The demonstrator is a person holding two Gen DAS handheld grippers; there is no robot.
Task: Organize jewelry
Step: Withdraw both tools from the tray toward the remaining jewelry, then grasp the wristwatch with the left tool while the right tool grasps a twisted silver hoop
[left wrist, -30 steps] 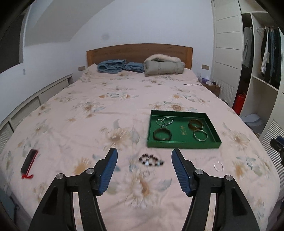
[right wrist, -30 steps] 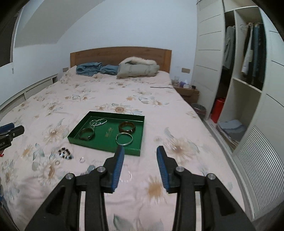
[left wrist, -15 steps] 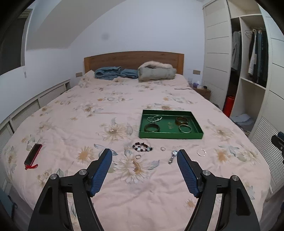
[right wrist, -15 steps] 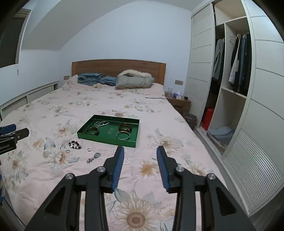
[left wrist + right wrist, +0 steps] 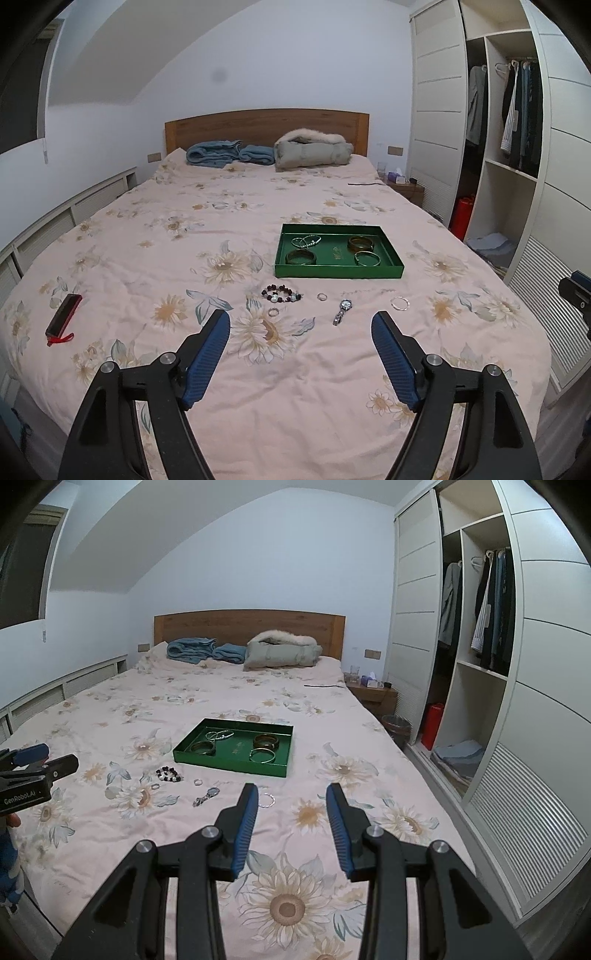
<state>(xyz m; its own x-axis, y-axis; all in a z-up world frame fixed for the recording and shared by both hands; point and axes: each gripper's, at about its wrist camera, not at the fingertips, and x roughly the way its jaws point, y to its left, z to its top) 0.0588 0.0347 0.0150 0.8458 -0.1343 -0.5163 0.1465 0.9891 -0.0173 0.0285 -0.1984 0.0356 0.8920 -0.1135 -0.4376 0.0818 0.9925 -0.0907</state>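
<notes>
A green tray [image 5: 338, 271] sits on the floral bed [image 5: 147, 258], holding 4 bracelets. In front of it, loose on the cover, lie a beaded bracelet [image 5: 281, 294], 2 rings, a watch [image 5: 342, 311] and a clear bangle [image 5: 400, 303]. The left gripper [image 5: 301, 325] has just been opening its fingers wide, nothing between them. The right gripper [image 5: 291, 797] is part open, empty.

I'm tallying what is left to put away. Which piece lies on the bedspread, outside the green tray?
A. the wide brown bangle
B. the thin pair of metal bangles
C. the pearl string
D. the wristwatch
D: the wristwatch lies on the bedspread in front of the green tray, while the other three sit inside it.
</notes>
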